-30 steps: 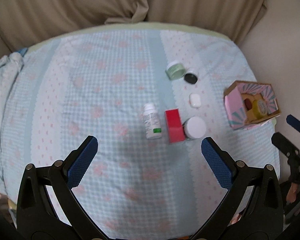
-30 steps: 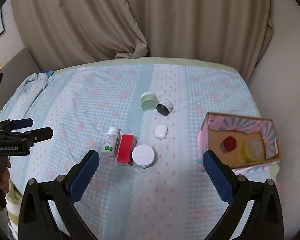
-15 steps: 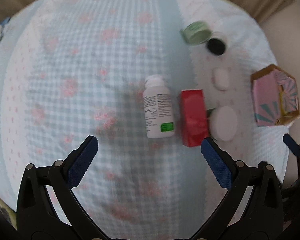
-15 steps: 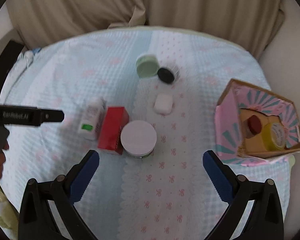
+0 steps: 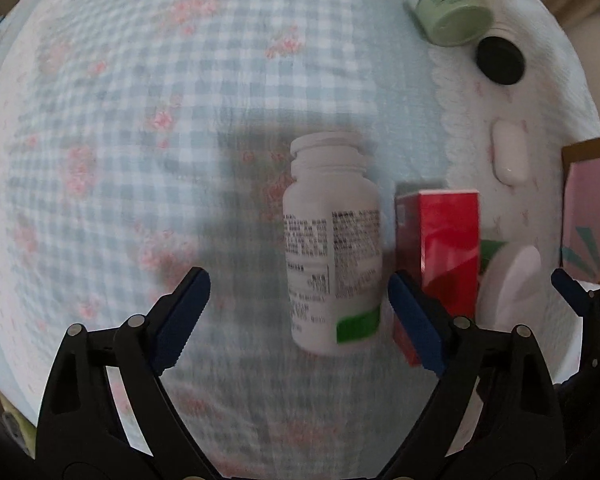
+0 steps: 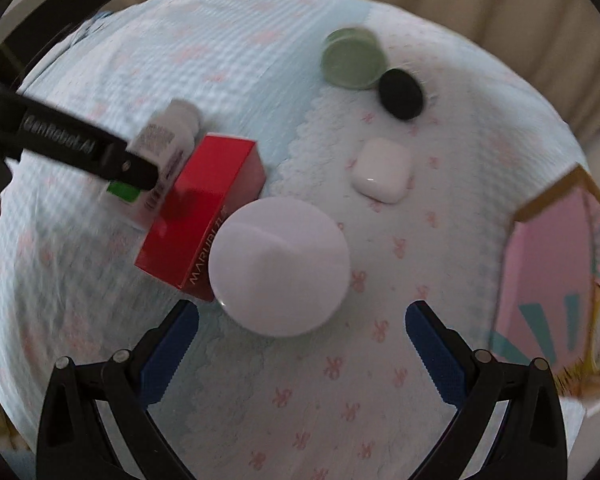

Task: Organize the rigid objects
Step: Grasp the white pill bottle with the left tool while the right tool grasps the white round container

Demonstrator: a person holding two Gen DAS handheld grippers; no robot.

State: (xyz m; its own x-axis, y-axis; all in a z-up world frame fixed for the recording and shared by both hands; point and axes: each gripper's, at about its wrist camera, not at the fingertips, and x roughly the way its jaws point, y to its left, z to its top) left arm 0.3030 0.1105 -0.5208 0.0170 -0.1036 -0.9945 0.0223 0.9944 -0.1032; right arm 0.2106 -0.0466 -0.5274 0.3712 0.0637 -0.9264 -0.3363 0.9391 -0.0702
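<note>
A white pill bottle (image 5: pixel 334 240) lies on its side on the checked cloth, just ahead of my open left gripper (image 5: pixel 298 320), whose right finger sits by the red box (image 5: pixel 440 248). In the right wrist view the white round jar (image 6: pixel 278 264) stands directly ahead of my open right gripper (image 6: pixel 300 344), touching the red box (image 6: pixel 204 216). The left gripper's finger (image 6: pixel 88 152) lies across the pill bottle (image 6: pixel 160 148) there. A green jar (image 6: pixel 350 60), a black-lidded jar (image 6: pixel 402 92) and a white earbud case (image 6: pixel 382 174) lie farther back.
A pink patterned cardboard box (image 6: pixel 556 268) stands at the right edge of the bed; it also shows in the left wrist view (image 5: pixel 590 208). Beige curtains (image 6: pixel 460 4) hang behind the bed. The checked cloth (image 5: pixel 140 120) stretches to the left.
Both grippers have moved down and closer to the objects: the left toward the pill bottle, the right toward the white round jar. Both stayed open.
</note>
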